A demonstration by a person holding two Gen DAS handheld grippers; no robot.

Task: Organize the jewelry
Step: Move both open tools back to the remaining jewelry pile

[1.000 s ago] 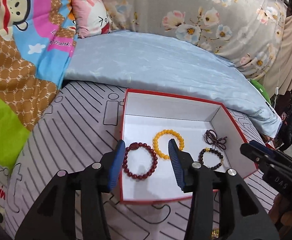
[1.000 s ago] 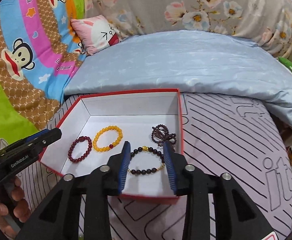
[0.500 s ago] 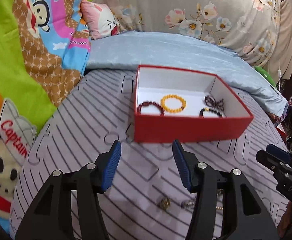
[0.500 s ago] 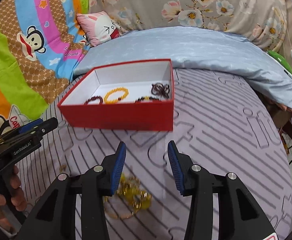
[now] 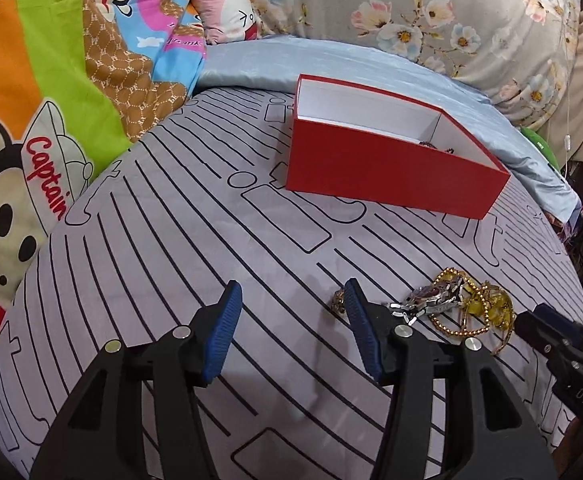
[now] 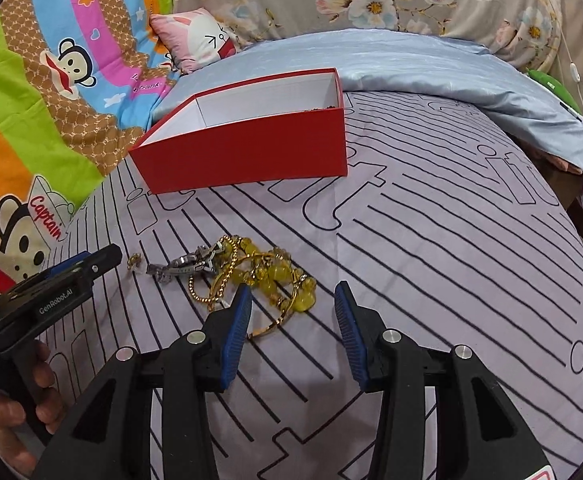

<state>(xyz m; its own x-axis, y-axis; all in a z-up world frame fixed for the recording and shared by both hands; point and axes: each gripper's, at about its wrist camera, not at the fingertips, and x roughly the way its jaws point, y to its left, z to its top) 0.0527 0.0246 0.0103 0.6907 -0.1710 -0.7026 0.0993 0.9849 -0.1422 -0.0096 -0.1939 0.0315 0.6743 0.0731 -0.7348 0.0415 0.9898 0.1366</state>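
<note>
Both grippers, left (image 5: 291,322) and right (image 6: 293,314), are half open and hold nothing. Next: pick from the tangled gold jewelry pile (image 6: 251,276) for the red cardboard box (image 6: 243,152).

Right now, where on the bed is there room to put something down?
The striped sheet is bare to the right of the jewelry pile, up to the blue blanket. It is also bare left of the red box, toward the cartoon blanket. It is crowded around the pile, where both grippers are.
</note>
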